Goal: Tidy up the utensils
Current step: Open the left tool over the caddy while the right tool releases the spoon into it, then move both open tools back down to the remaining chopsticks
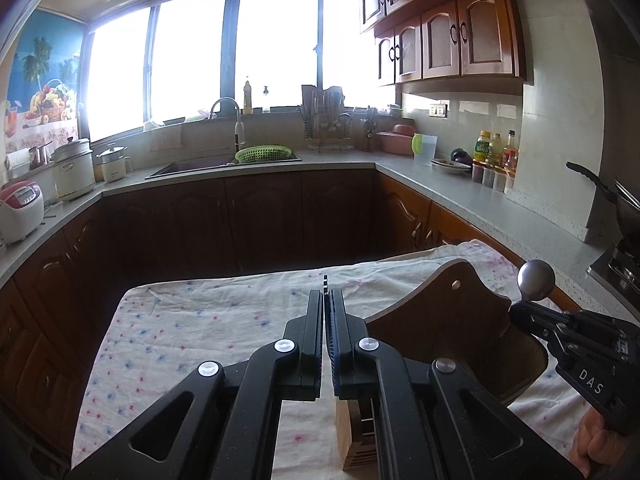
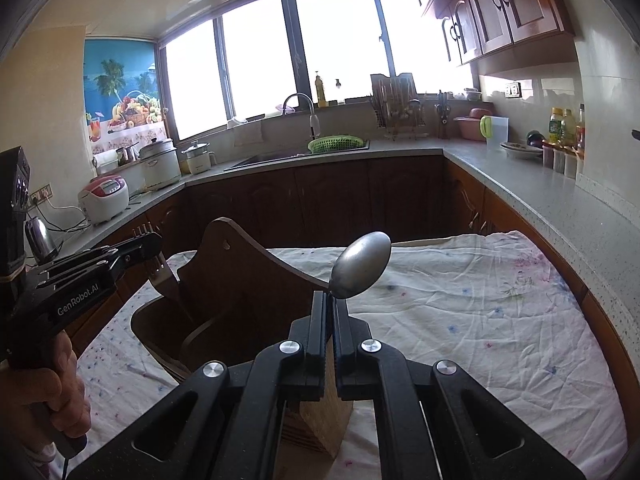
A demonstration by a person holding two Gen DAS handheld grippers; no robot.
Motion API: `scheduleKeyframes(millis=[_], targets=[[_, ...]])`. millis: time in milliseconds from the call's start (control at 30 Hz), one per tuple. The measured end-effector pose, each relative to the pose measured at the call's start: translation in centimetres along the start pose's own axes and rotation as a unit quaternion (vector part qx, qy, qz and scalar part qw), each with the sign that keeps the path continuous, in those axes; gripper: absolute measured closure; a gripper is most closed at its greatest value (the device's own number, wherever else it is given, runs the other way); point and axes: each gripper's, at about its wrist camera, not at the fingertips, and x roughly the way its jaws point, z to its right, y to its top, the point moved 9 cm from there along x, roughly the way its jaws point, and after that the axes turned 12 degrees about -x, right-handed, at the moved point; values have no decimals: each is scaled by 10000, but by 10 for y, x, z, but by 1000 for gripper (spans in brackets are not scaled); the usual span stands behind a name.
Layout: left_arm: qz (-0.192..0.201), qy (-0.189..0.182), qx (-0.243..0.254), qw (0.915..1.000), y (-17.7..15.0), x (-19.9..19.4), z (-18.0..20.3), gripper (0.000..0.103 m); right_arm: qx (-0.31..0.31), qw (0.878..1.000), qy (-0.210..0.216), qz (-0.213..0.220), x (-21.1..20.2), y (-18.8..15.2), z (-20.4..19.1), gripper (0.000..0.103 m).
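Observation:
My right gripper is shut on a metal spoon, bowl up, above a dark wooden utensil holder on a flowered cloth. It also shows in the left wrist view with the spoon. My left gripper is shut on a fork, whose tines stick up past the fingertips. In the right wrist view the left gripper holds the fork at the holder's left side. A light wooden block sits below the grippers.
The cloth-covered table is ringed by grey countertops. A sink with a green basket, rice cookers, bottles and a dish rack stand on them.

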Motion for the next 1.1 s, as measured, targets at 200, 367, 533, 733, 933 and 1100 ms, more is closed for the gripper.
scheduleKeyframes(millis=[200, 367, 533, 733, 933, 1100], targets=[[185, 56, -186, 9996, 6, -25, -7, 54, 274, 9996, 59, -52, -12, -1, 5, 87], [366, 147, -326, 9987, 2, -56, -18, 30, 699, 9973, 61, 195, -42, 0, 19, 58], [350, 135, -529, 9979, -19, -90, -27, 22, 958, 9940, 78, 523, -79, -4, 25, 25], [152, 87, -824, 9964, -60, -136, -39, 15, 1169, 9914, 198, 559, -117, -28, 16, 10], [-109, 130, -1143, 9933, -100, -179, -51, 14, 1193, 9918, 145, 441, -152, -65, 3, 5], [-405, 135, -1412, 9891, -128, -202, -58, 14, 1126, 9931, 1, 328, -179, -92, -6, 5]])
